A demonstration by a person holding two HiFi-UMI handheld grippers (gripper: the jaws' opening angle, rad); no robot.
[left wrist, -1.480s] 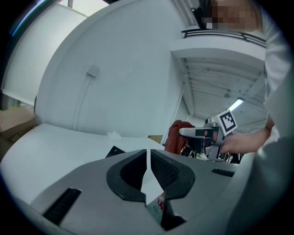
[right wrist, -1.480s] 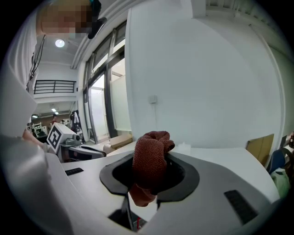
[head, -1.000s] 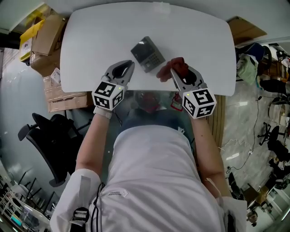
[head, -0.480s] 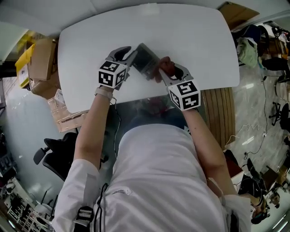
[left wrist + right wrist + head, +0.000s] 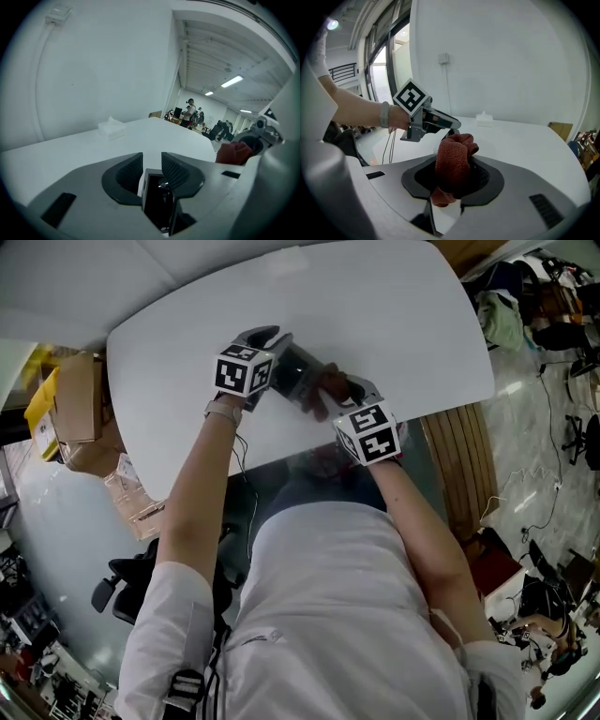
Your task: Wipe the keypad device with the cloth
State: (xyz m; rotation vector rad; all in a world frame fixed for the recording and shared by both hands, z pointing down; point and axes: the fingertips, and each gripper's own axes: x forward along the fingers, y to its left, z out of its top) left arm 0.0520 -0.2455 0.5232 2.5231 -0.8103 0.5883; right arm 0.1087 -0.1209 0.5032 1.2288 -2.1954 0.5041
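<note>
The dark keypad device (image 5: pixel 298 369) lies on the white table (image 5: pixel 394 315), just right of my left gripper (image 5: pixel 270 336). In the left gripper view that gripper (image 5: pixel 151 161) has its jaws opening. A dark slab that looks like the device (image 5: pixel 158 199) shows low in the gap between them, and the pads do not visibly press on it. My right gripper (image 5: pixel 330 390) is shut on a bunched red cloth (image 5: pixel 452 161), held against the device's right side. The cloth (image 5: pixel 323 381) hides part of the device.
A small white block (image 5: pixel 111 127) sits far back on the table. Cardboard boxes (image 5: pixel 70 399) stand on the floor to the left, an office chair (image 5: pixel 131 587) behind, and a wooden panel (image 5: pixel 450 465) to the right. People (image 5: pixel 190 110) stand far off.
Both grippers have moved forward over the table onto the device. The left one closed in on its left side and its jaws have parted. The right one brought the cloth against it.
</note>
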